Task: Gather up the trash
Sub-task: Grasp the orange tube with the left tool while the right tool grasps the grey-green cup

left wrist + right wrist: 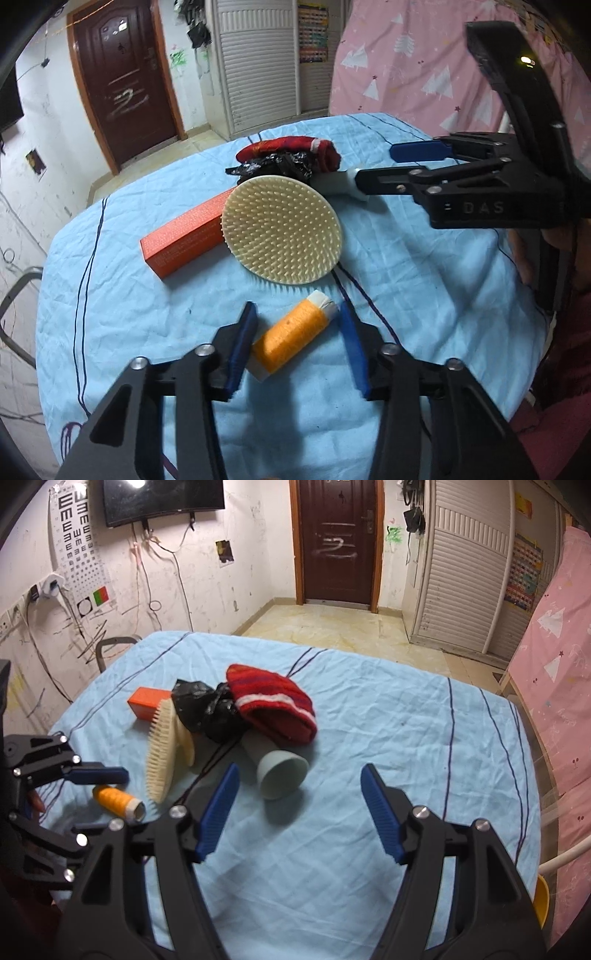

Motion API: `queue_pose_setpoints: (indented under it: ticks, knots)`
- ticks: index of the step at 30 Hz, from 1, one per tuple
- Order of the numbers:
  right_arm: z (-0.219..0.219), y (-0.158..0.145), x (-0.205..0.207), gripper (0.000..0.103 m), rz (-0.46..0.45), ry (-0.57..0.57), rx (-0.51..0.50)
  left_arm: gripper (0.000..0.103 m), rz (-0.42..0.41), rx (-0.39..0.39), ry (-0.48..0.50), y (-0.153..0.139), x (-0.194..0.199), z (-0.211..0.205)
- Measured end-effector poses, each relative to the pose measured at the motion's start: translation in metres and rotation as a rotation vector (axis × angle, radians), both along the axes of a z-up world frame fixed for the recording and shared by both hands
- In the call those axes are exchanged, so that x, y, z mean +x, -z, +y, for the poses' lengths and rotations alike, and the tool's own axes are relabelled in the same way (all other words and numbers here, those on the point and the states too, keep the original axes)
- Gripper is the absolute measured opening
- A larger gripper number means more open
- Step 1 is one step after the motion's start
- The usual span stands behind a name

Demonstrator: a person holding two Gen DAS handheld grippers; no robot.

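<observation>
In the left wrist view, the brush (pixel 281 230) at frame centre is covering the near end of the orange box (pixel 184 239) and most of the black bag (pixel 275 168), while the right gripper (pixel 373 170) at the right is hiding nearly all of the cup (pixel 338 181). In the right wrist view, the hat (pixel 273 705) is lying over the cup's (pixel 279 771) far end. At lower left, the left gripper's (pixel 107 786) lower finger is being blocked by the right gripper's frame, so whether its pads are pressing the spool (pixel 116 800) is impossible to tell.

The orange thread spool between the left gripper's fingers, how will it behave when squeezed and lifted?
The orange thread spool lies on its side, so it may roll if nudged. Its wound thread probably gives the pads grip. It looks small and likely light. The left gripper straddles it.
</observation>
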State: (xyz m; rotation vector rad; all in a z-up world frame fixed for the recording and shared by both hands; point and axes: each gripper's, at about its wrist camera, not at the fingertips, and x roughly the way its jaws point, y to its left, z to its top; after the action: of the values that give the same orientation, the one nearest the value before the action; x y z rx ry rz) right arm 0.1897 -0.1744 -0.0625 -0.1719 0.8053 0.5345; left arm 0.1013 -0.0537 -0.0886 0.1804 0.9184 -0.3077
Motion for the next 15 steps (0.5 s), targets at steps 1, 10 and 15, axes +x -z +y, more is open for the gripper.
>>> queue_pose_setpoints:
  ticks: [1,10,15]
  knots:
    - [0.002,0.001,0.001,0.066,0.003,-0.003,-0.004,0.032,-0.002,-0.001,0.006,0.000,-0.001,0.001]
    - [0.019,0.010,0.010,0.066,0.024,-0.044,-0.039,0.011,-0.007,-0.058,0.010,-0.002,-0.003,0.016]
    - [0.033,0.013,0.011,0.066,0.030,-0.076,-0.066,0.009,-0.009,-0.076,-0.013,-0.001,-0.007,0.025]
